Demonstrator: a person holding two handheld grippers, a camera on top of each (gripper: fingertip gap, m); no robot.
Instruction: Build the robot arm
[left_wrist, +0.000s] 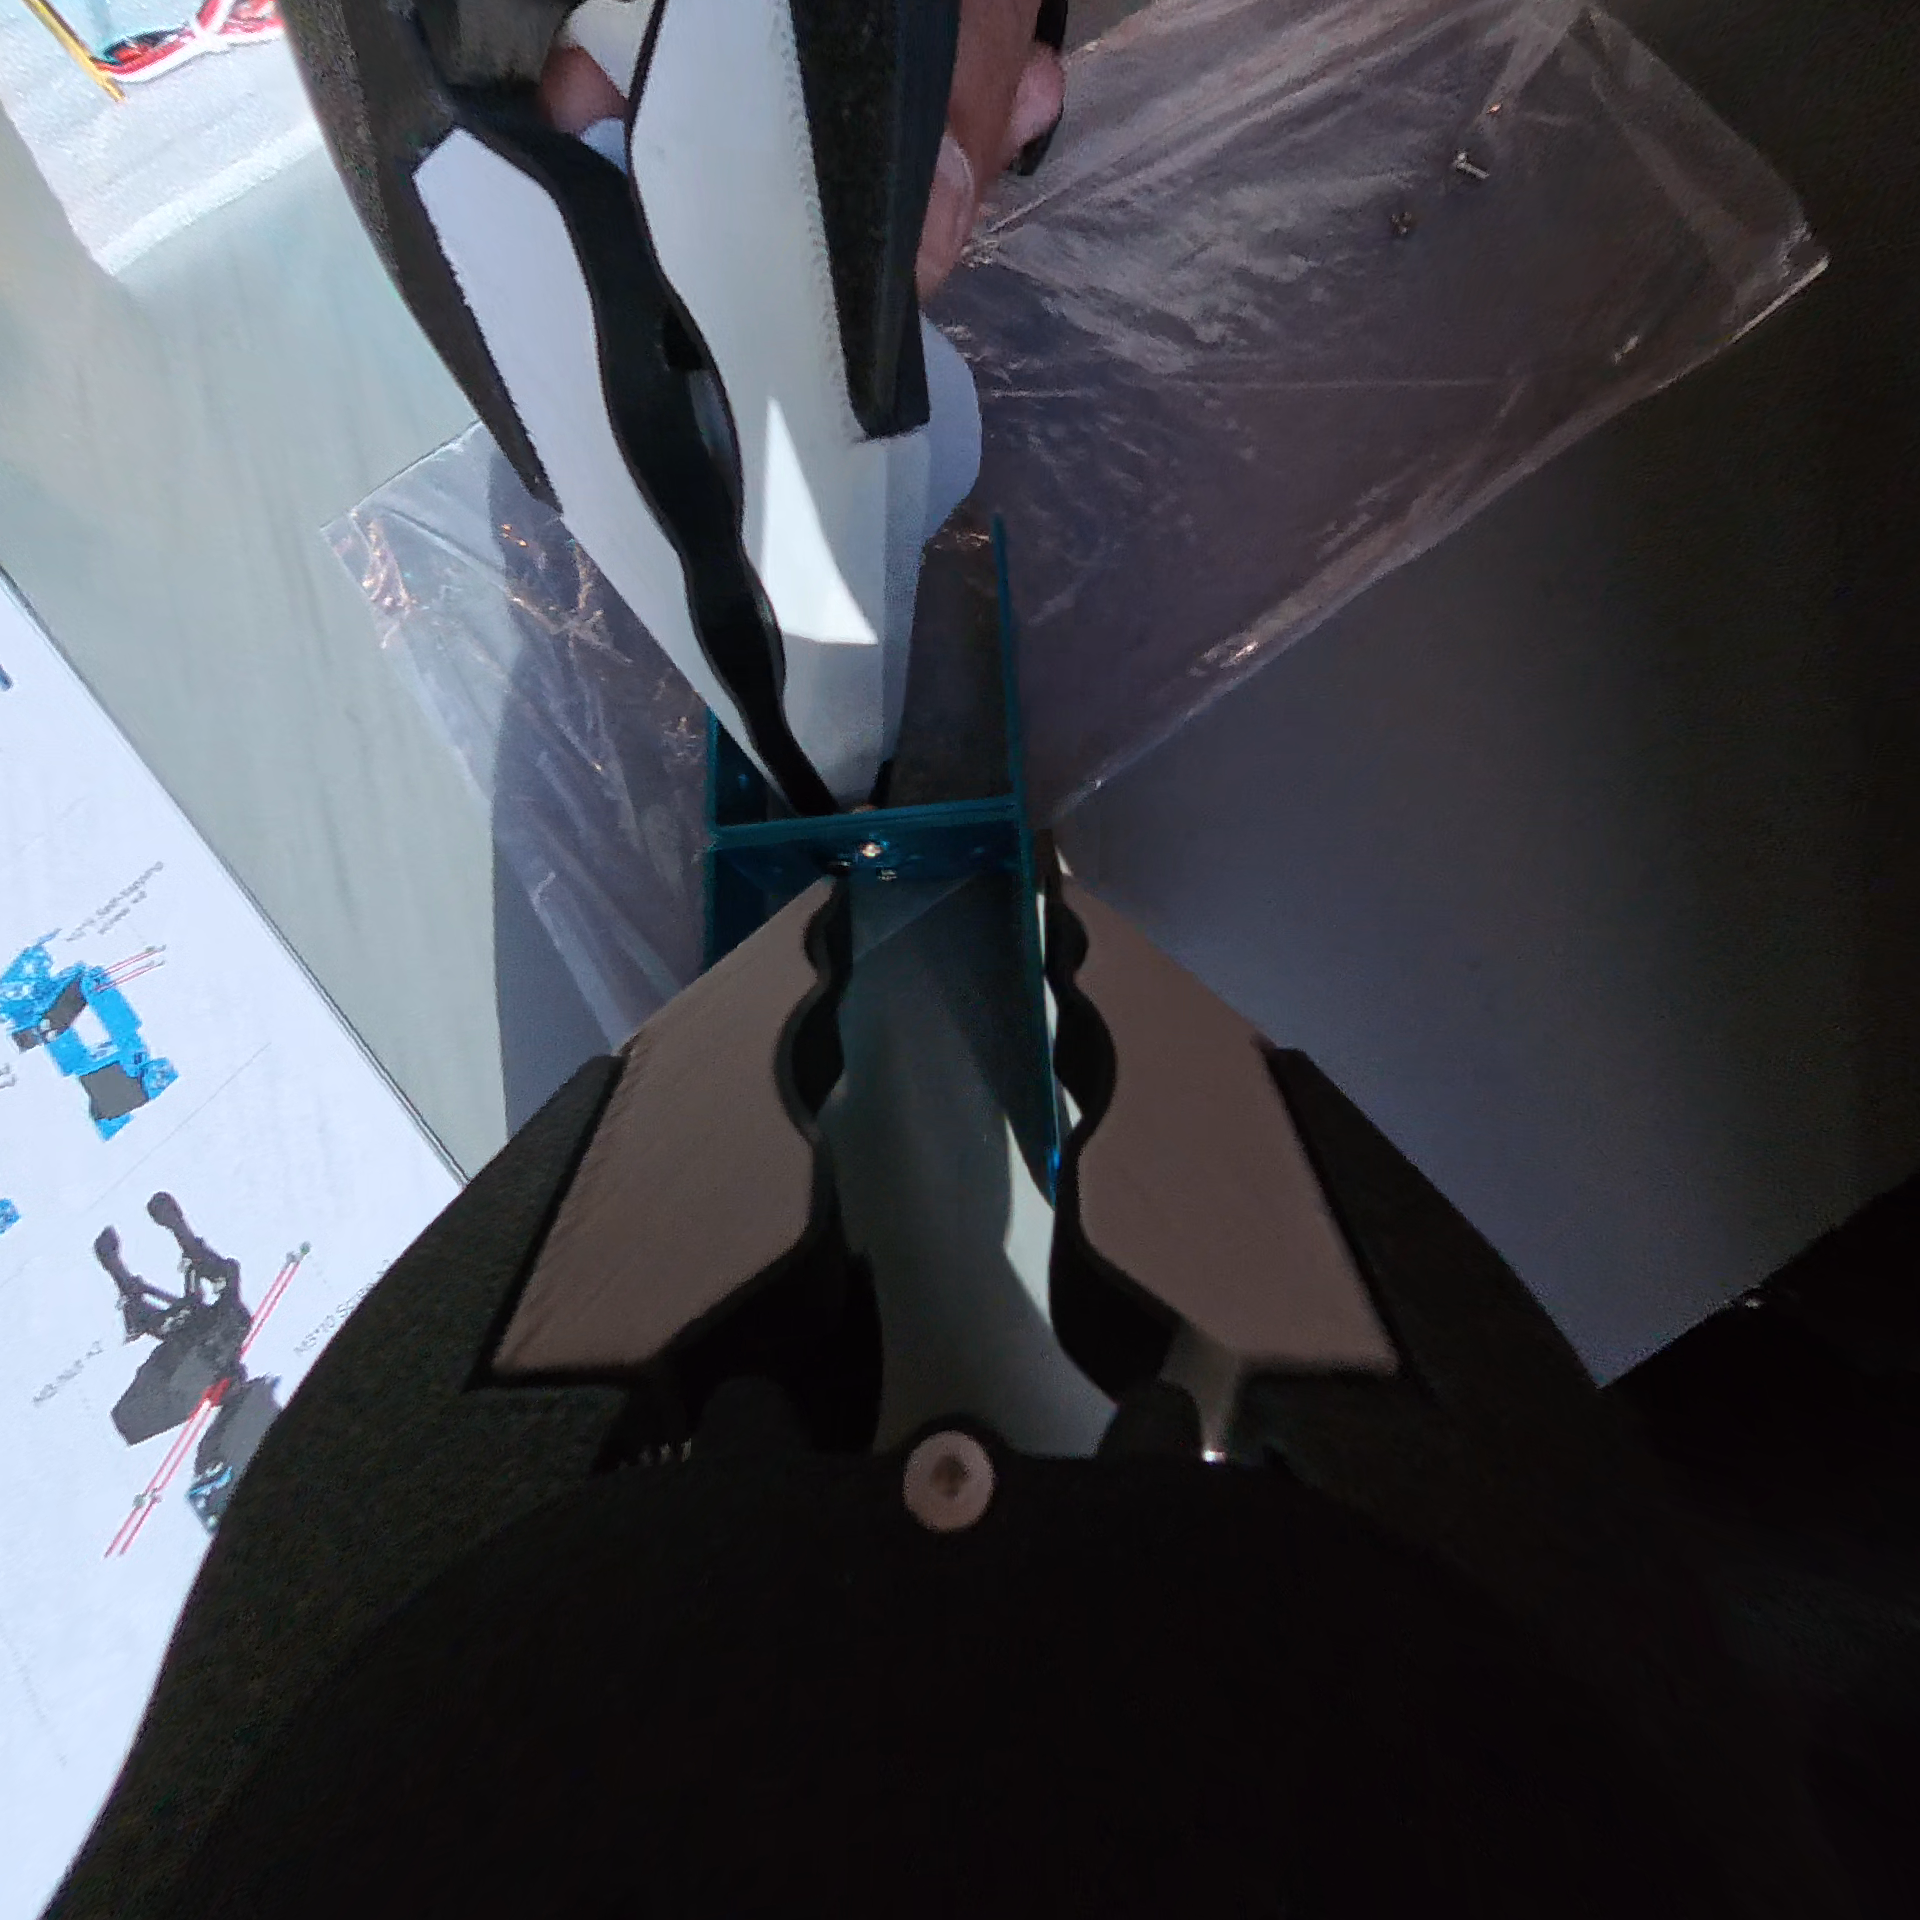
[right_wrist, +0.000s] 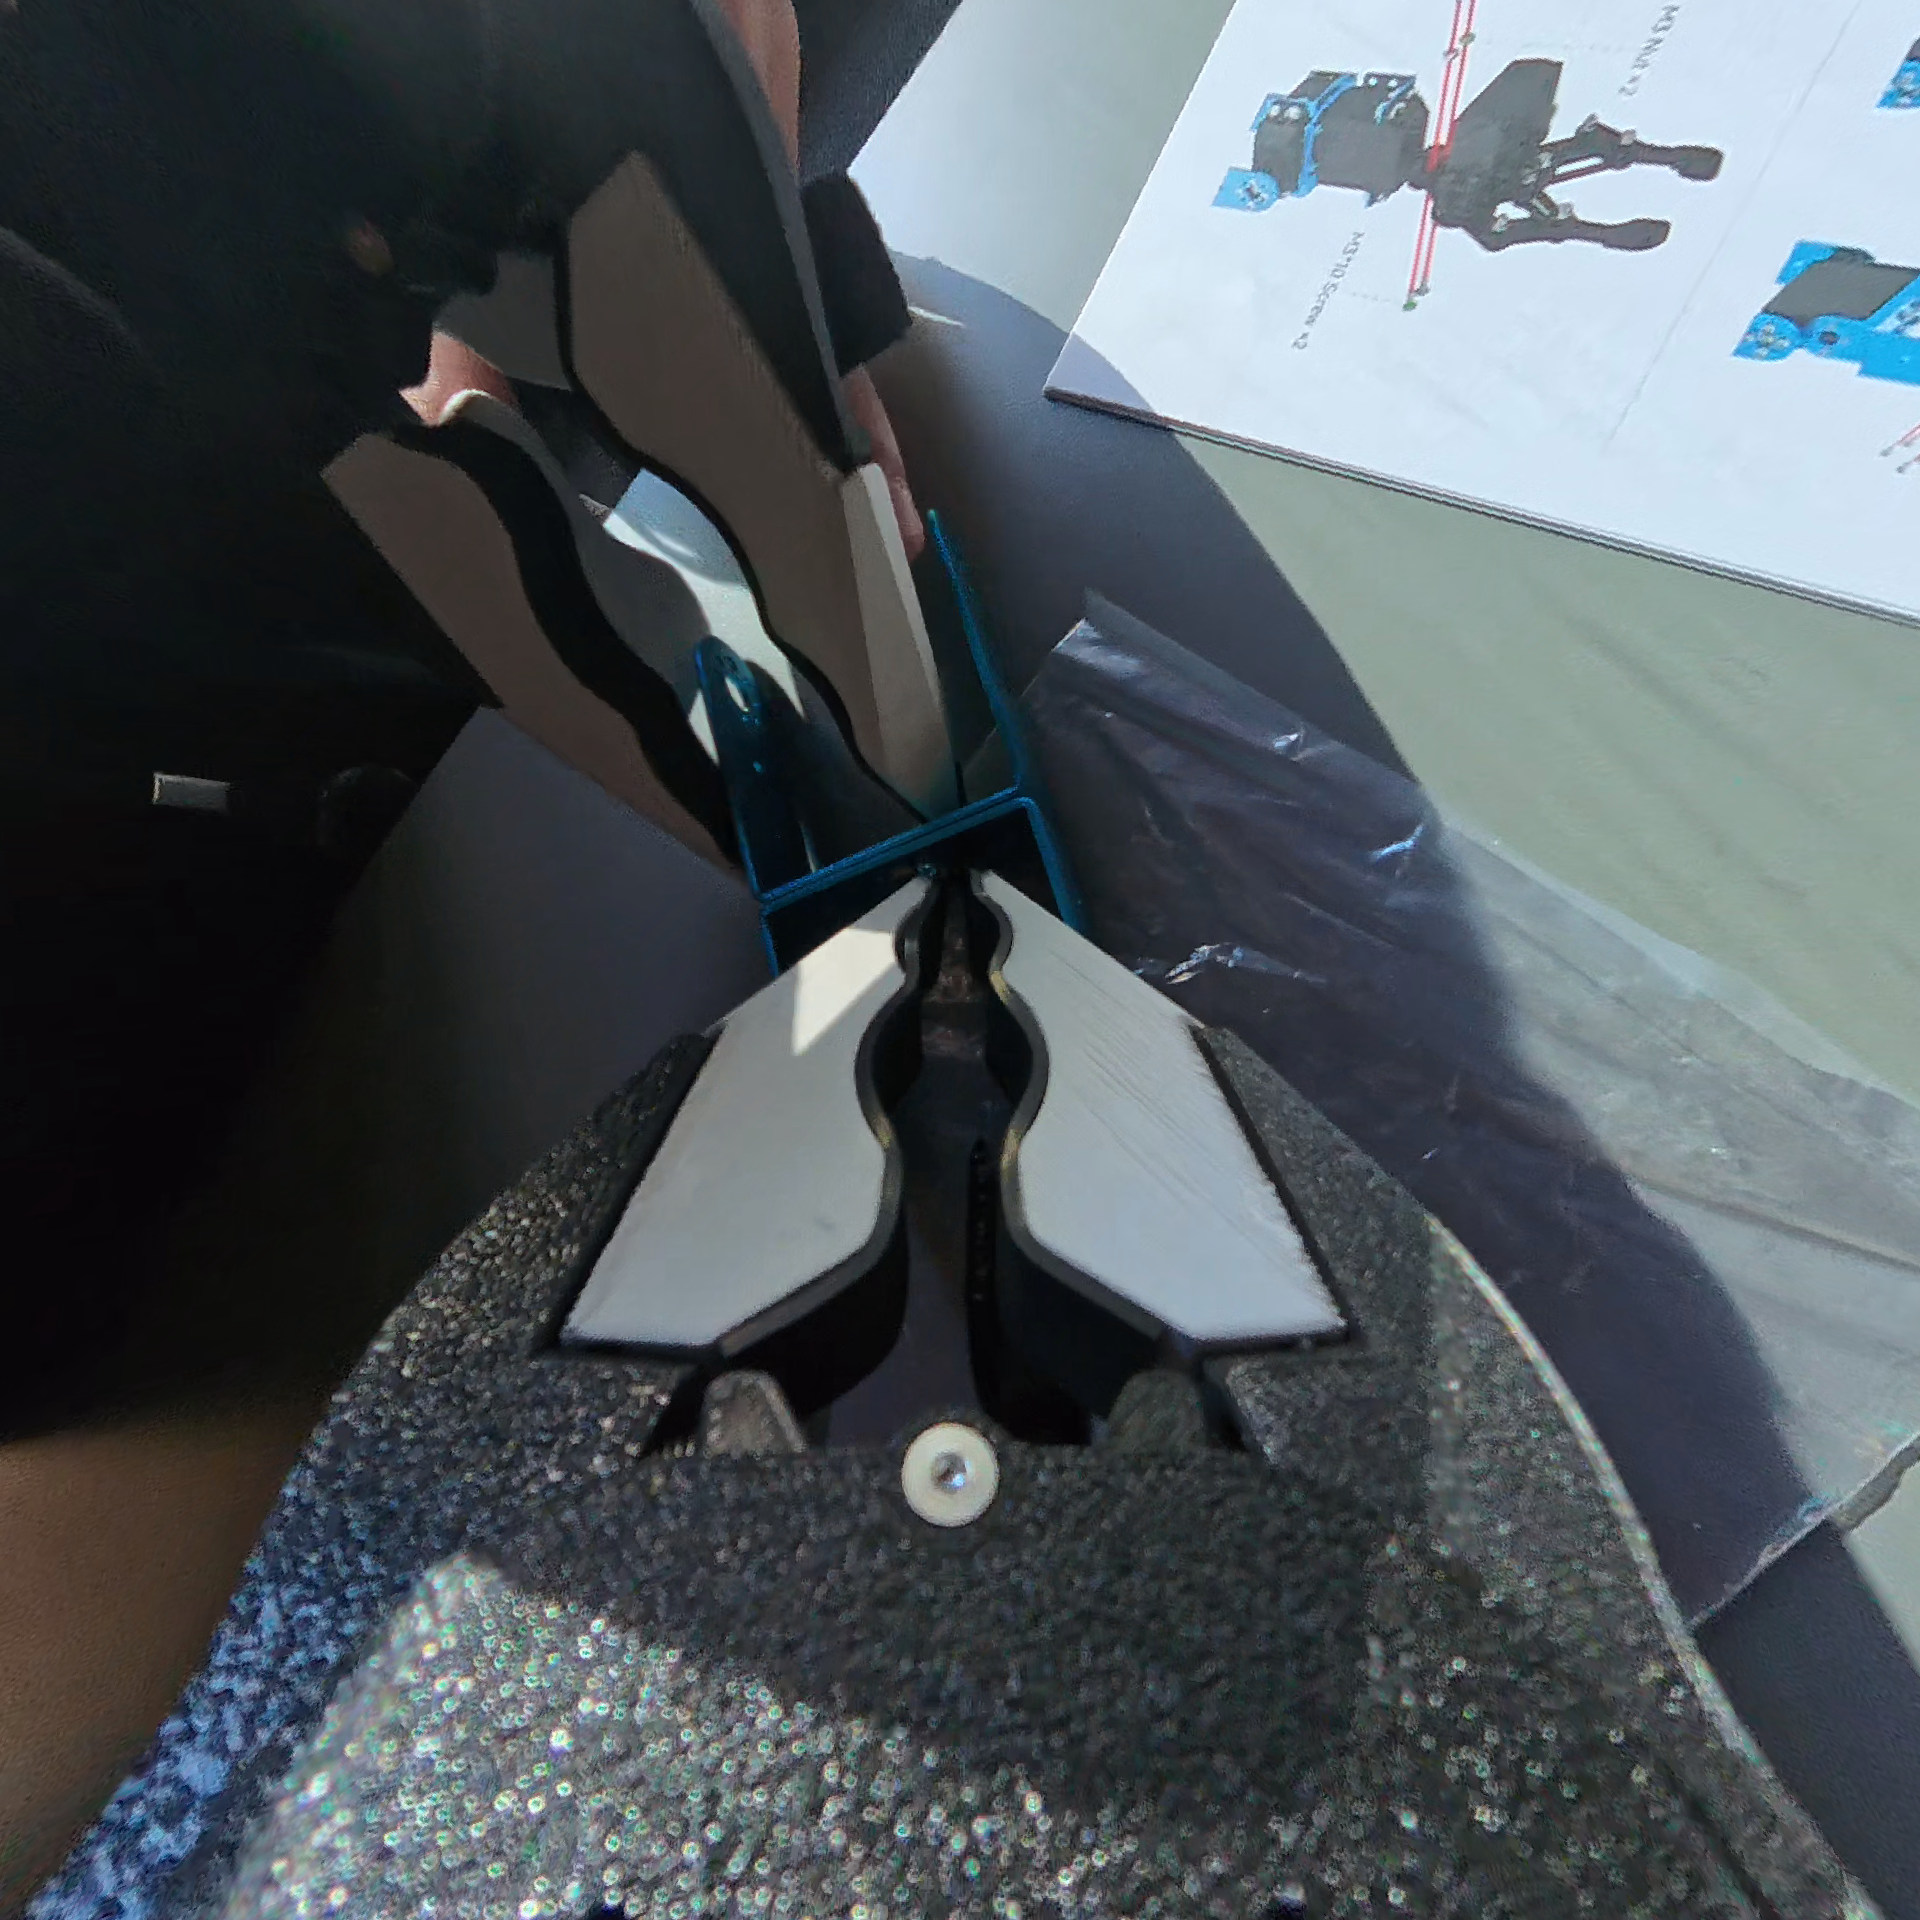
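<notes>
Blue metal bracket (left_wrist: 883, 847) apparently gripped between both grippers; printed instruction sheet (right_wrist: 1507, 312) nearby.

Bracket (left_wrist: 873, 842): between the two claws, above the counter (left_wrist: 1455, 1039).
Left claw (left_wrist: 940, 904): before the bracket.
Right claw (left_wrist: 821, 790): behind it.
Plastic bag (left_wrist: 1299, 416): on the counter, under the bracket.
Instruction sheet (left_wrist: 125, 1039): left, on the counter.

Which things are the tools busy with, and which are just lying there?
Busy with: blue bracket, with the left tool and right tool both at it.
Lying about: clear plastic bag, small screws, picture sheet.
</notes>
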